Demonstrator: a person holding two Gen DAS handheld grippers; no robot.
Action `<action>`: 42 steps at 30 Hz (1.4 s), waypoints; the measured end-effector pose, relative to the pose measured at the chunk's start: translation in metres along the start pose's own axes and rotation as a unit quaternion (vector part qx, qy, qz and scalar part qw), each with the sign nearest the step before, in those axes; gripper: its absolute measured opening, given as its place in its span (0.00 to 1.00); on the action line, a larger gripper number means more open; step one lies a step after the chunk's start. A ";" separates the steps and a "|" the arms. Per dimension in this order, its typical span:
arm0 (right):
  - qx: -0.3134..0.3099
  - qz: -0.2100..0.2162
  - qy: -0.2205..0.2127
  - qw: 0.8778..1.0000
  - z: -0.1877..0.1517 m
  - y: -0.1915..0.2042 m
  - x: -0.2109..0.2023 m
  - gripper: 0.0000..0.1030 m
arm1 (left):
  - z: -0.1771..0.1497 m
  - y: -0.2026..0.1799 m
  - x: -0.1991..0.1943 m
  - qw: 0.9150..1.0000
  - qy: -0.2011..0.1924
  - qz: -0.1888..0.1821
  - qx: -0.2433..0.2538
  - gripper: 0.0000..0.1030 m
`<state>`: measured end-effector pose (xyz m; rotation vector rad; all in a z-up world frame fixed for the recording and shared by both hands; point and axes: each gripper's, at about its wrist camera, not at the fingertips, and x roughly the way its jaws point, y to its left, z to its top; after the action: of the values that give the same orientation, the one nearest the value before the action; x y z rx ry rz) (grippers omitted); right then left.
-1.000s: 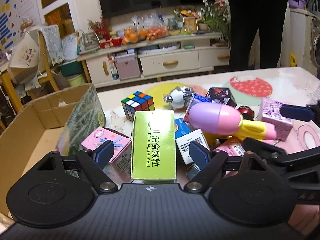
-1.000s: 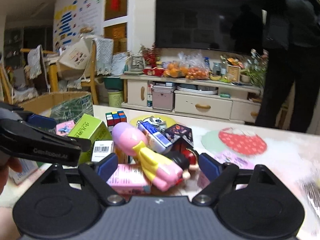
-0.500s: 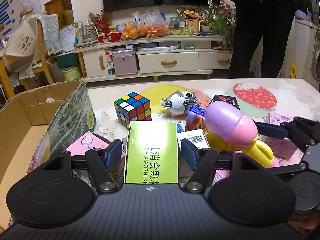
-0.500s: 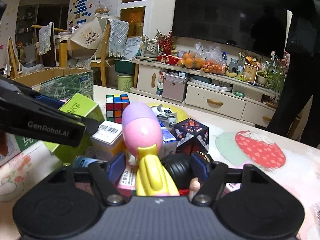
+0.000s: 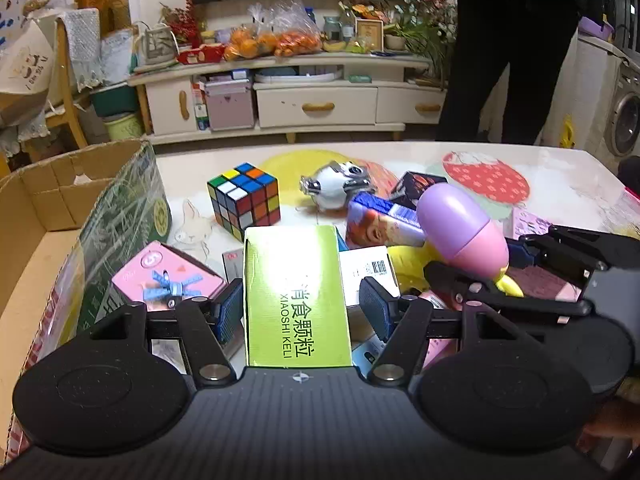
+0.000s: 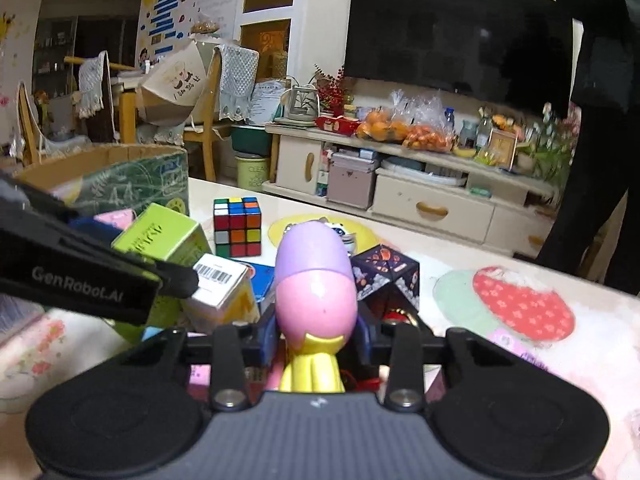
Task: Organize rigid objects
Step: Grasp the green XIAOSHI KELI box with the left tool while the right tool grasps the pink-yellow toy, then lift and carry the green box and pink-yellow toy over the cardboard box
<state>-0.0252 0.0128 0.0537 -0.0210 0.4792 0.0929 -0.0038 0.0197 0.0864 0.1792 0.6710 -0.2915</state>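
A green box [image 5: 297,288] with Chinese lettering lies between the fingers of my left gripper [image 5: 302,310]; the blue pads stand at its two sides, nearly touching, with small gaps. It also shows in the right wrist view [image 6: 160,236]. My right gripper [image 6: 316,340] is shut on a pink and purple egg-shaped toy [image 6: 316,284] with a yellow handle, seen in the left wrist view [image 5: 460,228] too. An open cardboard box [image 5: 44,216] stands at the left.
On the table lie a Rubik's cube [image 5: 244,200], a silver-white toy [image 5: 338,186], a dark cube [image 6: 386,276], a pink box [image 5: 168,276], a barcode box [image 6: 220,284] and a blue-orange box [image 5: 380,224]. A person in black [image 5: 512,48] stands beyond the table.
My right gripper has closed in on the egg toy and shut on it. My left gripper has moved forward around the green box and its fingers have narrowed towards it.
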 end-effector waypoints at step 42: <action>0.090 0.004 -0.010 0.996 0.009 -0.001 -0.031 0.38 | 0.004 0.014 -0.024 0.999 -0.018 0.017 -0.036 0.58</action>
<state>-0.0487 0.0093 0.0763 0.1579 0.4669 0.0581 -0.0150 0.0372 0.1054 0.1149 0.6409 -0.2376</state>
